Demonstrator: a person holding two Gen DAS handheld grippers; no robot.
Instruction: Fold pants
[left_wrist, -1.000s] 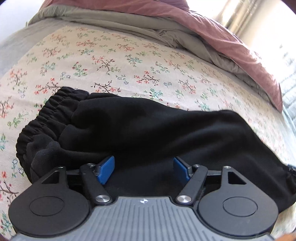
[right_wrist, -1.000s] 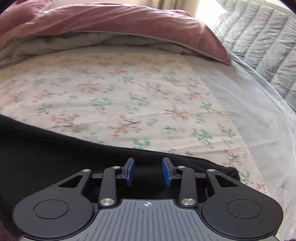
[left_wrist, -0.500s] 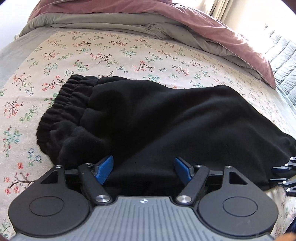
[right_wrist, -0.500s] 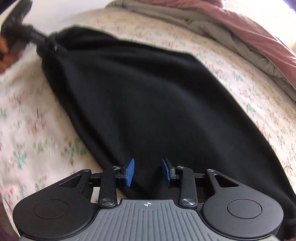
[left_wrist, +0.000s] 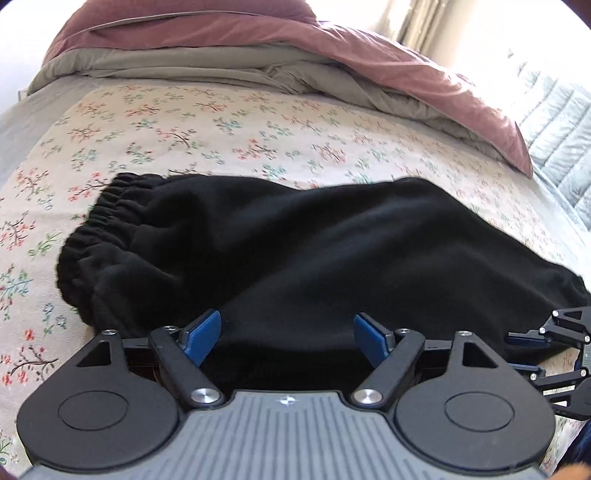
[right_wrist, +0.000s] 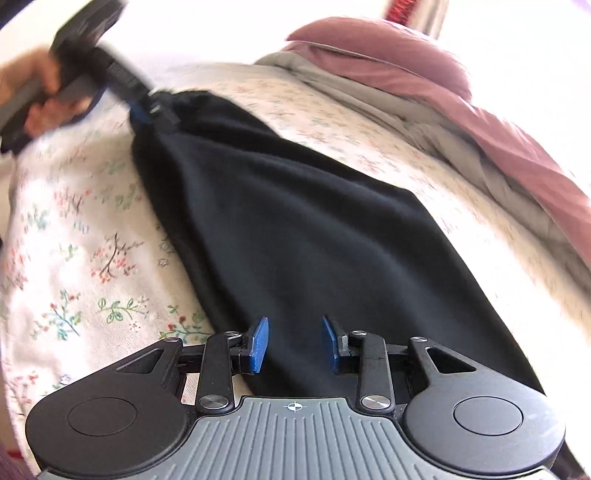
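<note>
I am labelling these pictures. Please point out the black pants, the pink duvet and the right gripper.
black pants (left_wrist: 295, 240): left wrist view, middle of fabric.
pink duvet (left_wrist: 369, 55): left wrist view, top surface.
right gripper (right_wrist: 294, 343): right wrist view, between fingertips.

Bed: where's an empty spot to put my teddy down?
Bare flowery sheet lies between the black pants and the bunched pink-and-grey duvet, and beside the elastic waistband. The near edge is crowded: both the left gripper and right gripper sit there.

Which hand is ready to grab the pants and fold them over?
Right, probably. The right gripper has black pants cloth between its closing fingers at the leg end. The left gripper, by the waistband, is opening.
</note>
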